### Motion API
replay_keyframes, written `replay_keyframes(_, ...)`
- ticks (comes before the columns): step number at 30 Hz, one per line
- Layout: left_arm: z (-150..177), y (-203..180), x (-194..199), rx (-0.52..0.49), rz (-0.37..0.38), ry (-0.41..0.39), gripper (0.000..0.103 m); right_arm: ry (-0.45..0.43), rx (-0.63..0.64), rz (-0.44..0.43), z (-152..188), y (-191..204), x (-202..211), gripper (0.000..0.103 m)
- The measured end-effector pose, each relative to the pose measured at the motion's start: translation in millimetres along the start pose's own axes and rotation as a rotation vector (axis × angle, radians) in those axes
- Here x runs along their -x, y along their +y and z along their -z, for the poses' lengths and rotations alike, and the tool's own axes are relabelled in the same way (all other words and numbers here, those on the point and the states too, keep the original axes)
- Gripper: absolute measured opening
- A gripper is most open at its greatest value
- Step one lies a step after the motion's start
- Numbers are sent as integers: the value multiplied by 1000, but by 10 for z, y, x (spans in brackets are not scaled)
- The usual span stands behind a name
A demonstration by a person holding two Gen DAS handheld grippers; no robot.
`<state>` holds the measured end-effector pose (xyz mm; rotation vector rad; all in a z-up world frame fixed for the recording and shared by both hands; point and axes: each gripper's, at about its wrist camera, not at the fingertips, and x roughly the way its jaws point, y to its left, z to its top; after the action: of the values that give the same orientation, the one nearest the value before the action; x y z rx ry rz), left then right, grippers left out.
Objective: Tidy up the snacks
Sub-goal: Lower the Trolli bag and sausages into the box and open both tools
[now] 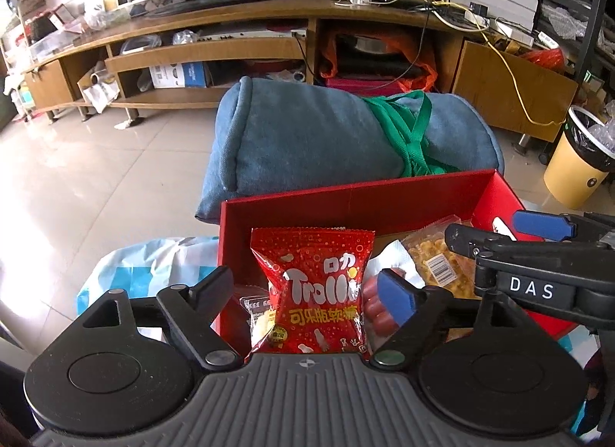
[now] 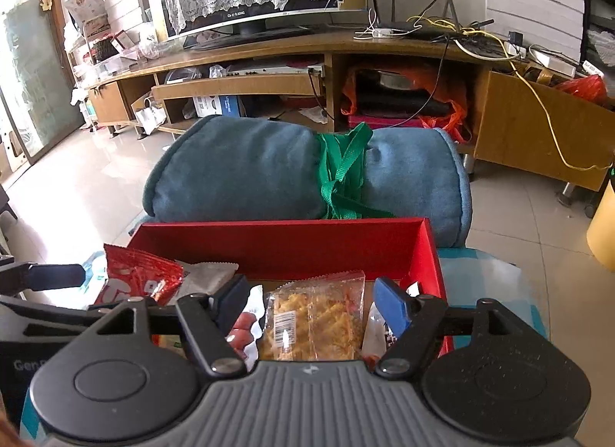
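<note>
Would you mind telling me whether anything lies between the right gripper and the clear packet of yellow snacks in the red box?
Nothing visible does. The right gripper hangs open directly over the clear packet of yellow snacks in the red cardboard box, one finger on each side; the neighbouring silver-edged sausage pack lies beside it, not across.

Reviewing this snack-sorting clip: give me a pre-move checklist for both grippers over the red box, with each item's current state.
1. Left gripper jaws clear of the red Trolli bag: ok, the pads stand apart from it on both sides.
2. Trolli bag inside the red box: ok, standing upright near its left wall.
3. Right gripper straddles the clear bag of yellow snacks: ok, jaws open.
4. Right pads gripping that bag: not ok, a gap shows.
5. The two grippers clear of each other: ok, close but apart.
6. Free floor space in the box: cannot tell, packets hide it.
</note>
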<state>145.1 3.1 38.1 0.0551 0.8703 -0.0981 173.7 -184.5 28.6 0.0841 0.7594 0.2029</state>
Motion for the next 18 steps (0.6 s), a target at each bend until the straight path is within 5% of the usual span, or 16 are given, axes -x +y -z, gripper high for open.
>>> replay_keyframes(18,112,-3,328,-3,9,-19,89,-26,14,6,38,28,396,72)
